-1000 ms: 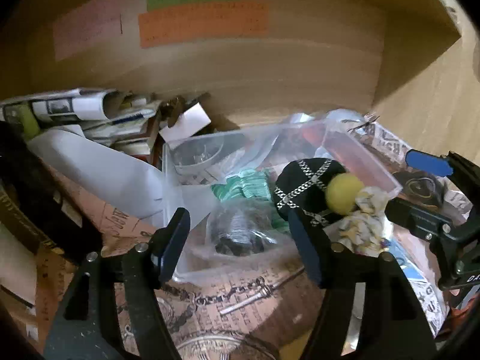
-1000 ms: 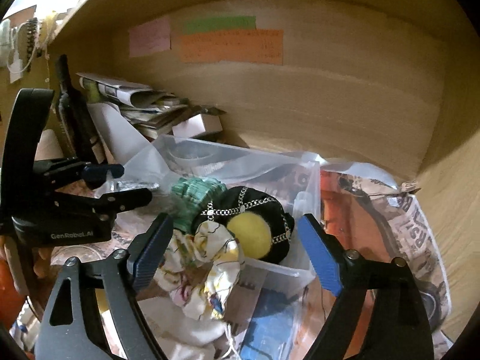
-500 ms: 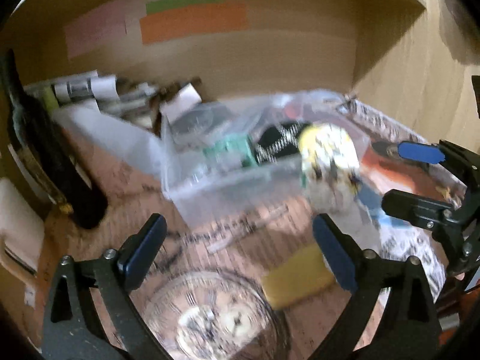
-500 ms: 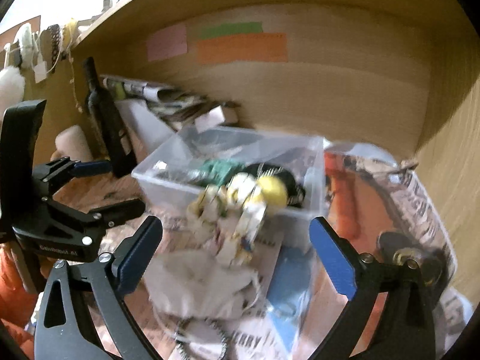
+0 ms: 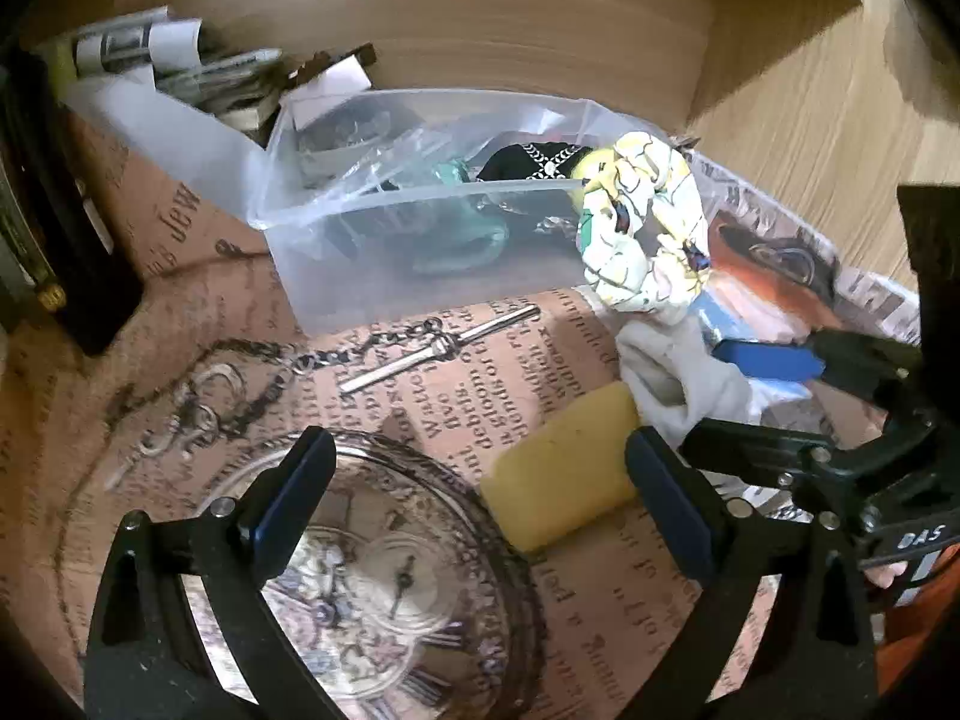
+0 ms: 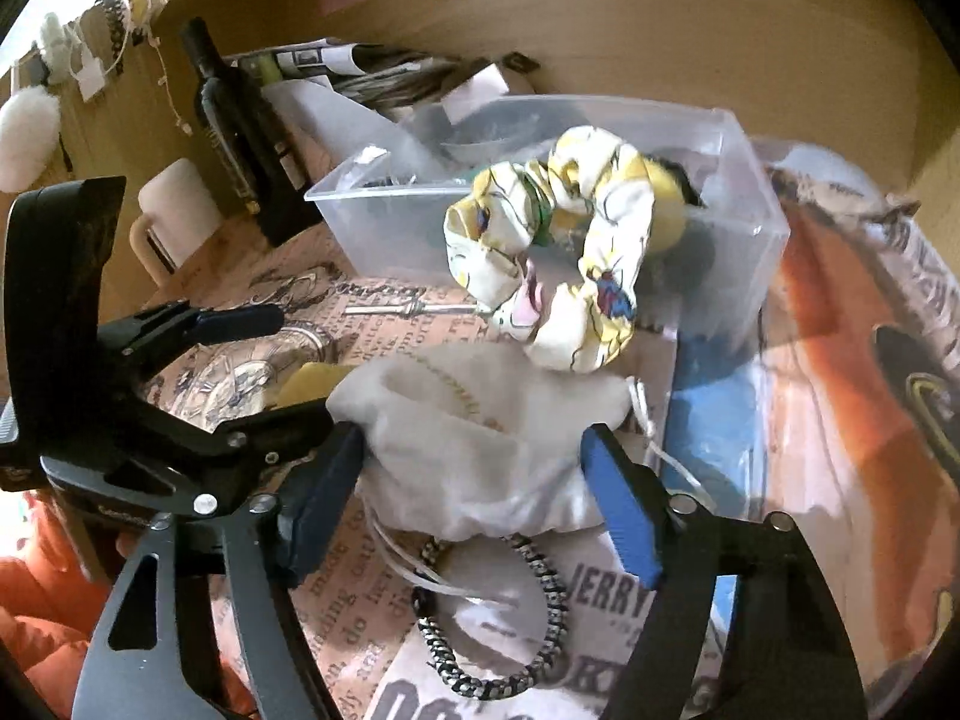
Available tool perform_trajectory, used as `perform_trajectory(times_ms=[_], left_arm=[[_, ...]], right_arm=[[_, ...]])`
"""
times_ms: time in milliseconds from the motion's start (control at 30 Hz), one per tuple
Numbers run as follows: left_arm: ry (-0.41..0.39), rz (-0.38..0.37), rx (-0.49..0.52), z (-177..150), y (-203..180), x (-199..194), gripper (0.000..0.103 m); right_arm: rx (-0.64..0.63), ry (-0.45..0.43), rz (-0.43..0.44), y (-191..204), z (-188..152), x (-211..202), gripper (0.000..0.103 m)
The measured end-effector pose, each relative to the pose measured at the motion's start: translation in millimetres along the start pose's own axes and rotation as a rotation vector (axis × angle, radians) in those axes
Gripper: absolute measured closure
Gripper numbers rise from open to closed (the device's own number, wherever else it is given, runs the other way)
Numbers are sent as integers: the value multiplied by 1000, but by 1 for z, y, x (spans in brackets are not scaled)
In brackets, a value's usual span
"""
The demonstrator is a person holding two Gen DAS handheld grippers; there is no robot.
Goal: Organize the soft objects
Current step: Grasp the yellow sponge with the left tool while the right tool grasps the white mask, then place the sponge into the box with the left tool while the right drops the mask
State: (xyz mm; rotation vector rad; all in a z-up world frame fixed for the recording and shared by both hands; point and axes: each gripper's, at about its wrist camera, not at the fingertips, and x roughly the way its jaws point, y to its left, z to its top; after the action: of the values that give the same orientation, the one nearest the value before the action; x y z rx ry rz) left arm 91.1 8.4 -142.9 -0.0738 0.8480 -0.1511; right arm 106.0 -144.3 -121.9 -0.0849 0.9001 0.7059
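Observation:
A clear plastic bin [image 5: 384,252] [image 6: 738,198] holds a black chain-pattern soft item [image 5: 528,159], a teal item [image 5: 474,240] and a yellow ball. A white-and-yellow patterned scrunchie [image 5: 645,228] [image 6: 558,258] hangs over the bin's front corner. A white cloth pouch [image 6: 480,432] [image 5: 678,372] lies below it, between the open fingers of my right gripper [image 6: 474,498]. A yellow sponge [image 5: 564,474] lies between the open fingers of my left gripper [image 5: 480,498]. A black-and-white braided band [image 6: 510,618] lies under the pouch.
A dark bottle [image 6: 240,120] and a white mug [image 6: 174,216] stand at the left. Rolled papers [image 5: 180,66] lie behind the bin. A metal chain with a bar [image 5: 420,348] lies on the printed paper. Wooden walls close the back and right.
Both grippers have pulled back from the bin and dropped lower. The left now frames the yellow sponge and the right frames the white pouch. The scrunchie hangs lower over the bin's edge.

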Motion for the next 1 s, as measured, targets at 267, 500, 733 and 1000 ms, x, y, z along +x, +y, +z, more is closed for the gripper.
perform_trajectory(times_ms=[267,500,733,1000], left_arm=[[8,-97,21,0,-10,2,48],[10,-94,38,-1,-18,-1,64],[-34,-28,82,1,-27,-17,70],[-136,12,78,15,-22,-51,70]], right_arm=[[-2,-10,23,0,-4,-8,84],[-12,-66,-19,-1,-3,-25,88],[0,-119,-51,-10,-4,-49,89],[0,-192,-102,-10,-5,-77,89]])
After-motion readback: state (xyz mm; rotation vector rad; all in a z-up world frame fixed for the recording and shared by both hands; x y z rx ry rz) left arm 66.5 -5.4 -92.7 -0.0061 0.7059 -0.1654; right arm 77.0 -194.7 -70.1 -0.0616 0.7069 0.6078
